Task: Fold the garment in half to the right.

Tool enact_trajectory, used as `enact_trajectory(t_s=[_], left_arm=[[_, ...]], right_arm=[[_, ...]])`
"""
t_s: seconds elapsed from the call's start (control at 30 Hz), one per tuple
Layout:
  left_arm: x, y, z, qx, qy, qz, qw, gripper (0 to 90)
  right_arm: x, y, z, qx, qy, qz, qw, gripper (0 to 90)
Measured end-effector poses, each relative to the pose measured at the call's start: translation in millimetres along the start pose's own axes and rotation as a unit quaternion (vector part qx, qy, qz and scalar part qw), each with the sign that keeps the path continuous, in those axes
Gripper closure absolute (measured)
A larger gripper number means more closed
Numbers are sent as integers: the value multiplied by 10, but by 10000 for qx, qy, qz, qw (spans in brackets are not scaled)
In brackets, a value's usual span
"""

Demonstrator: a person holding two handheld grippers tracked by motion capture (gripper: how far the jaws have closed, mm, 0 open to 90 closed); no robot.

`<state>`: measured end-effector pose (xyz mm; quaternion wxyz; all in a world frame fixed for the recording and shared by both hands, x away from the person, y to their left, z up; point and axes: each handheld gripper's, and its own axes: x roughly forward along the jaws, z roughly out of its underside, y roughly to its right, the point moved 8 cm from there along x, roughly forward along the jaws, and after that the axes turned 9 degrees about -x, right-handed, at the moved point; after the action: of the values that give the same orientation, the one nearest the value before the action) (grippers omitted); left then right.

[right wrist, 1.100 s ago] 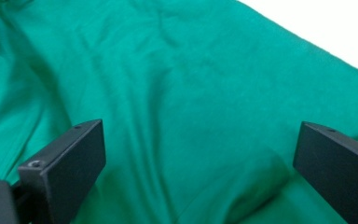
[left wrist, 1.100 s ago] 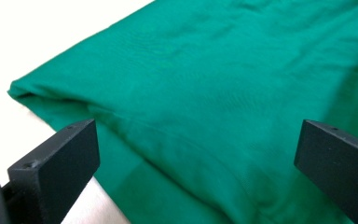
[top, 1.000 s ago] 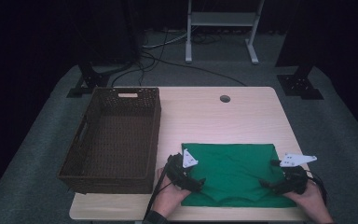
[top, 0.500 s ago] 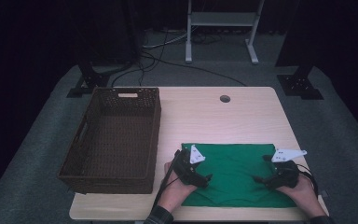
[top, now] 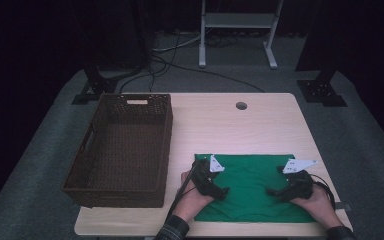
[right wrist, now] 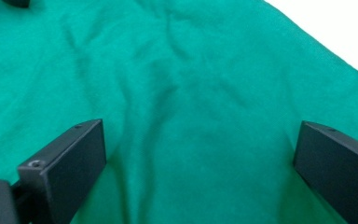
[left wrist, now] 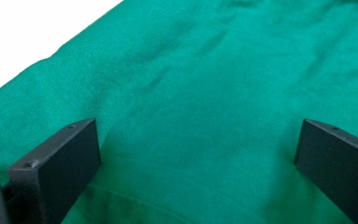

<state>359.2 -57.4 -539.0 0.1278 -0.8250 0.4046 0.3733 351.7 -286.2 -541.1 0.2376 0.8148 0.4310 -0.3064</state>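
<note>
A dark brown wicker basket (top: 118,150) sits on the left part of my light wooden table (top: 220,125), its long side running away from me. A round cable hole (top: 241,105) lies near the table's far edge. Beyond it, on the grey carpet, I see a white metal stand (top: 235,30) and black cables (top: 180,60).

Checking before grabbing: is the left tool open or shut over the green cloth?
Open: in its own view the left tool has jaws spread wide, with green cloth between them, ungripped.
</note>
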Motion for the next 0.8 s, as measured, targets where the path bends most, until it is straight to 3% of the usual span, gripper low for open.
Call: enact_trajectory(t_s=[0.47,0.63,0.8], left_arm=[[-194,153,229,107,0,104,9999,0],[-258,155,256,17,95,141,9999,0],[-407,48,251,-133,238,-27,9996,0]], right_arm=[[-110,-397,56,157,16,78,9998,17],[-116,-434,59,154,46,66,9998,17],[-115,-430,58,144,51,57,9999,17]])
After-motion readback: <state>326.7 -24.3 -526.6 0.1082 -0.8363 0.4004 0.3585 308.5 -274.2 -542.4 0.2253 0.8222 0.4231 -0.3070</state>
